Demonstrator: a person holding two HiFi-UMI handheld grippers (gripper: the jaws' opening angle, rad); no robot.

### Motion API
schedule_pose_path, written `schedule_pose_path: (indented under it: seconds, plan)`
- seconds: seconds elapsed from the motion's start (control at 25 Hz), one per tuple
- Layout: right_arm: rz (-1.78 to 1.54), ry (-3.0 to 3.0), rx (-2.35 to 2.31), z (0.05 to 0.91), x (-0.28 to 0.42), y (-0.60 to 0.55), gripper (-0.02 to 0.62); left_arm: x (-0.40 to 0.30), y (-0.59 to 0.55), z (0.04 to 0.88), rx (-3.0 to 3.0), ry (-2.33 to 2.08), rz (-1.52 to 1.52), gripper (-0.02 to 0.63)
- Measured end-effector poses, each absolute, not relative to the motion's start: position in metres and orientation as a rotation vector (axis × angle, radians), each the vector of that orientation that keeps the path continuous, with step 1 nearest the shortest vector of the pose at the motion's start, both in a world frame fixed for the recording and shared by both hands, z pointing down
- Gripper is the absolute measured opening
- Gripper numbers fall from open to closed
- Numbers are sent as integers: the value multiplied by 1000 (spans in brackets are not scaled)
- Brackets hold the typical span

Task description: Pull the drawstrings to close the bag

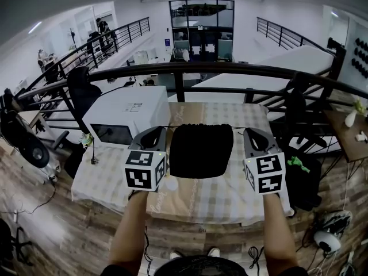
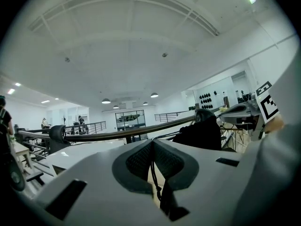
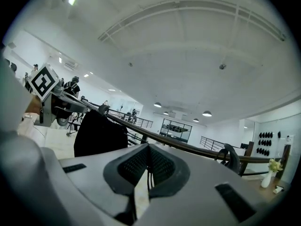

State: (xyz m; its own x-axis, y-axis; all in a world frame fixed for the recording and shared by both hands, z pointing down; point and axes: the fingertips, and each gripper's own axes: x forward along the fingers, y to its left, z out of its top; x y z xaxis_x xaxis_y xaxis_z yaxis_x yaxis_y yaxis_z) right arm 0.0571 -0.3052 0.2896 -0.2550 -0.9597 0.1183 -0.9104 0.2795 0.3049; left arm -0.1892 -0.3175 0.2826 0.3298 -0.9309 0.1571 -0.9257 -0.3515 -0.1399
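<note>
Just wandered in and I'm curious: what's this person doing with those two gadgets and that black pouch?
A person holds a handheld tool in each hand above a table with a checked cloth. The left claw and the right claw are each shut on a thin drawstring of the black bag between them. The strings run almost straight out to both sides, and the bag's mouth looks gathered, close to shut.

Drawstring point(image 2: 152, 173) part hid in L claw point(image 2: 152, 144).
</note>
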Motion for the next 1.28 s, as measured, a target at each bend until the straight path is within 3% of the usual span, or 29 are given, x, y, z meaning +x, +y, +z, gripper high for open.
schedule_pose_path:
  seconds: [1.28]
  plan:
    - [-149, -2255, 1880, 295, 85, -310, 18, -227, -314, 295, -2483, 1878, -351, 26]
